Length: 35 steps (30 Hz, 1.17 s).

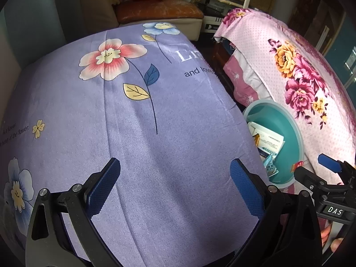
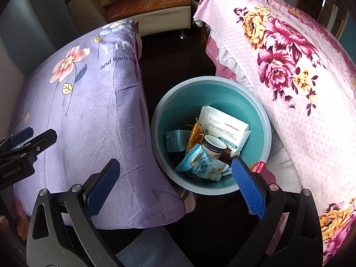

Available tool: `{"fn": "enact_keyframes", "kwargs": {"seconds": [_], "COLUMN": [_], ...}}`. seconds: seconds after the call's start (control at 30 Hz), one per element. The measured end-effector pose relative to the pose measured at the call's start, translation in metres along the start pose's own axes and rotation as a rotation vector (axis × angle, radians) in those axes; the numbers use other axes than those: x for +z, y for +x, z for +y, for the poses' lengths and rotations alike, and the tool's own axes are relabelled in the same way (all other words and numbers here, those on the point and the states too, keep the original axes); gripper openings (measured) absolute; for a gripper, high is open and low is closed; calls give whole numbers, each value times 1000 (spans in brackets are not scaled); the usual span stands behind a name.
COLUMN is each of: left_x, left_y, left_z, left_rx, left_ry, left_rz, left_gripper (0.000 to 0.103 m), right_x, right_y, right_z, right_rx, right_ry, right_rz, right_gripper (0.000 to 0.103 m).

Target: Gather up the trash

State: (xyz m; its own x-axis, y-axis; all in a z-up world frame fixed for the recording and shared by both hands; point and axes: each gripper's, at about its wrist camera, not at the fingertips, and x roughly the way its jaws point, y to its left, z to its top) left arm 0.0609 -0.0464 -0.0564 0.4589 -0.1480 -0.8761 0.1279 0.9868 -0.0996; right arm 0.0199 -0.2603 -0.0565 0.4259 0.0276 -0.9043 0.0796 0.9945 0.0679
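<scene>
- Left wrist view: the left gripper (image 1: 175,191) hangs spread and empty over the lilac flowered cloth (image 1: 138,133), left of the teal bin (image 1: 293,133).
- Right wrist view: the right gripper (image 2: 175,189) is spread, empty, above the bin's (image 2: 262,120) near rim.
- Inside the bin lie a white box (image 2: 224,125), a paper cup (image 2: 213,148) and blue wrappers (image 2: 200,164).
- Right of the bin drapes a pink flowered cloth (image 2: 300,89).
</scene>
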Motion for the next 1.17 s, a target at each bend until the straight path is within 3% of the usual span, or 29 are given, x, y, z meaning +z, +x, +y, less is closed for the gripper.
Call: {"fn": "enact_keyframes", "kwargs": {"seconds": [1.17], "left_x": [-4], "left_y": [-4], "left_z": [7], "left_rx": [13], "left_ry": [8], "left_rz": [-11], "left_gripper": [99], "right_x": [-1], "right_y": [-7], "right_z": [9], "right_rx": [-29], "right_ry": [-19], "right_rz": [-23], "right_gripper": [96]}}
